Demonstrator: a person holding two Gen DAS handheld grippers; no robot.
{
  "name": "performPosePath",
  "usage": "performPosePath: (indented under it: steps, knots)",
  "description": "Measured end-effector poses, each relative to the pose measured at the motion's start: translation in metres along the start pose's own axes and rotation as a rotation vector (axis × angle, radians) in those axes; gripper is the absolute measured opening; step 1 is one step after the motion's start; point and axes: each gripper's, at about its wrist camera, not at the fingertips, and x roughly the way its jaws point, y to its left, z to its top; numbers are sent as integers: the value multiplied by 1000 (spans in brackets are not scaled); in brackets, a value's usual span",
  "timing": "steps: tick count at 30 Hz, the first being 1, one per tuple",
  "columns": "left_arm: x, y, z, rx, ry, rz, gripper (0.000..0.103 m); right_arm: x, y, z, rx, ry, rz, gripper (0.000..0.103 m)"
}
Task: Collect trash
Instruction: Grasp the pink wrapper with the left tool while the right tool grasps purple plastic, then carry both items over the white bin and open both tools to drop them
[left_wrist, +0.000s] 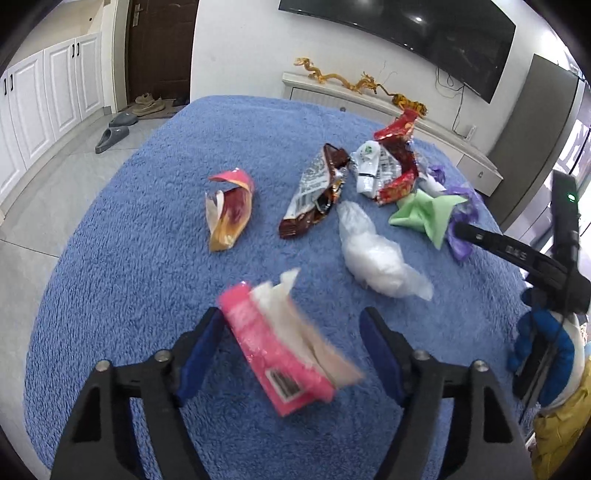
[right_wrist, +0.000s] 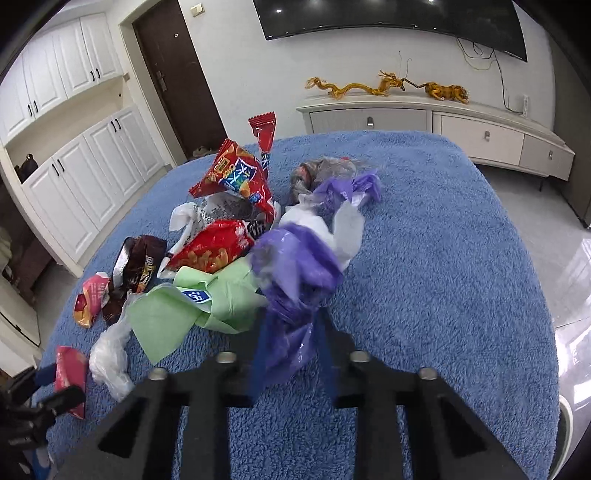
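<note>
Trash lies on a blue fleece-covered table (left_wrist: 122, 266). My left gripper (left_wrist: 295, 347) is open around a pink tissue pack (left_wrist: 280, 350) that sits blurred between the jaws, touching neither pad clearly. My right gripper (right_wrist: 291, 354) is shut on a purple plastic bag (right_wrist: 291, 280), which stretches away from the jaws; the bag also shows in the left wrist view (left_wrist: 461, 236). Near it lie a green wrapper (right_wrist: 192, 310), red snack bags (right_wrist: 236, 177), a brown wrapper (left_wrist: 314, 192), a clear plastic bag (left_wrist: 373, 251) and a pink-yellow wrapper (left_wrist: 229, 210).
A white TV cabinet (right_wrist: 480, 129) with gold dragon figures stands behind the table, a TV above it. White cupboards (right_wrist: 74, 184) and a dark door (right_wrist: 177, 74) are to the left. Slippers (left_wrist: 110, 136) lie on the tiled floor.
</note>
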Motion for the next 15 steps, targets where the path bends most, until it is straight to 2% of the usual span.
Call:
performPosePath:
  steps: [2, 5, 9, 15]
  knots:
    - [3, 4, -1, -13, 11, -3, 56, -4, -3, -3, 9, -5, 7, 14]
    - [-1, 7, -2, -19, 13, -19, 34, -15, -11, -12, 28, -13, 6, 12]
    - [-12, 8, -8, -19, -3, -50, 33, -33, -16, -25, 28, -38, 2, 12]
    - [-34, 0, -5, 3, -60, -57, 32, -63, -19, -36, 41, -82, 5, 12]
